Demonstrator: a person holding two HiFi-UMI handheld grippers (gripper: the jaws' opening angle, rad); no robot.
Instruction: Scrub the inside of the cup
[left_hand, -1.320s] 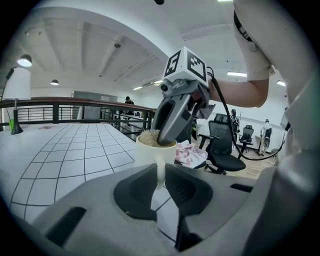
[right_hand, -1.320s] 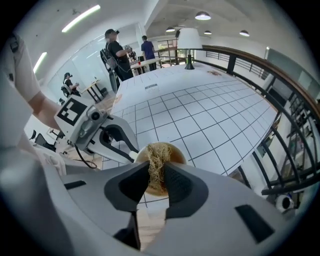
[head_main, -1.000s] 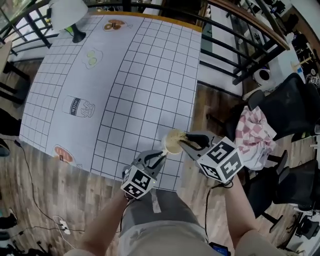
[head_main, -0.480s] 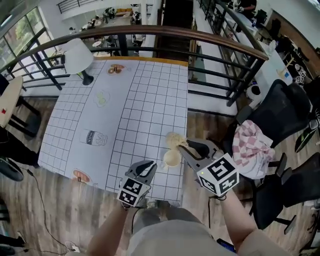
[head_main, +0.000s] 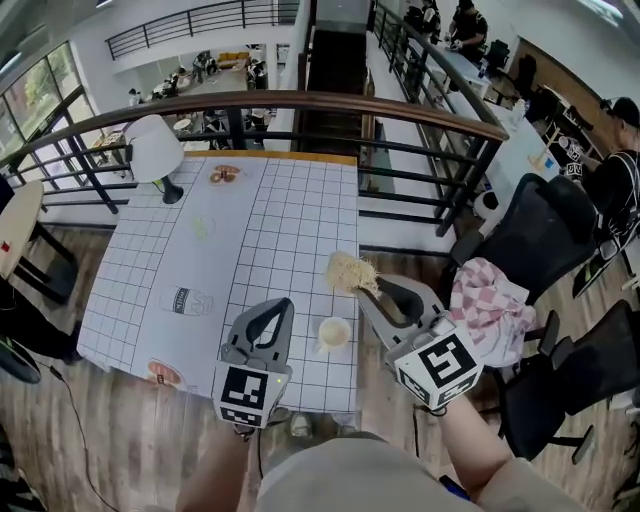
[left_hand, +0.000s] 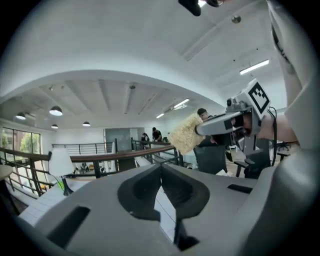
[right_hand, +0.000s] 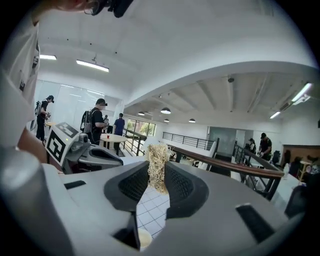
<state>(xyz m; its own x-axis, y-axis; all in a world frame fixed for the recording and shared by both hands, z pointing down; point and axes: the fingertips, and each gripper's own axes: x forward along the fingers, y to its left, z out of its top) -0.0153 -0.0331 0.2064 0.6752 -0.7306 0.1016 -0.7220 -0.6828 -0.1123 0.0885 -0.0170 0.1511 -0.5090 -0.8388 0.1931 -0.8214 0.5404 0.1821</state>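
A small cream cup stands upright on the white grid tablecloth, near the table's front edge. It also shows at the bottom of the right gripper view as the cup. My left gripper hovers just left of the cup, jaws shut and empty. Behind and to the right of the cup, my right gripper is shut on a straw-coloured fibre scrubber. The scrubber sticks up between the right jaws, outside the cup.
A white lamp stands at the table's far left corner. A railing runs behind the table. Black office chairs and a red checked cloth are to the right. People stand in the background.
A second ago the cup was up between both grippers with the scrubber at its mouth. Now it stands on the table, the left gripper has let go and shut, and the scrubber is lifted out.
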